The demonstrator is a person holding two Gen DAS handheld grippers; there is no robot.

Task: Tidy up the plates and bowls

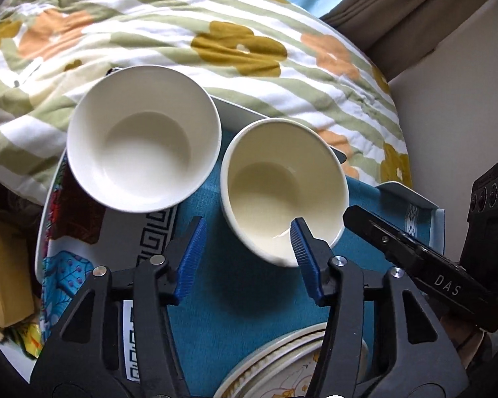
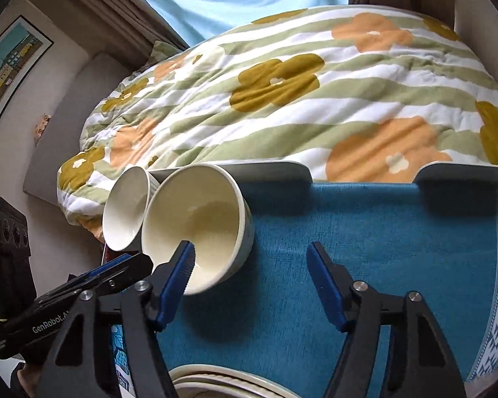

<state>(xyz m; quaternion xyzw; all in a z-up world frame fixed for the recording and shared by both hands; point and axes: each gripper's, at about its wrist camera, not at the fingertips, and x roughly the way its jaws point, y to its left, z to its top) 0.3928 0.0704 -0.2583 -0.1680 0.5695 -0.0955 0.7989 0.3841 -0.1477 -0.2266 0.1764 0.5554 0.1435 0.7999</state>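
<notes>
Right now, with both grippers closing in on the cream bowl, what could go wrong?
1. One pad of the left gripper and one of the right gripper overlap the cream bowl rim; they may collide or tip it.
2. The white bowl sits close beside it and could get knocked.

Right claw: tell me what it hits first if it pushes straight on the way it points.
Probably the bare teal cloth between its fingers. The right claw stands open, and the cream bowl sits off to its left finger's side, though depth is hard to judge.
</notes>
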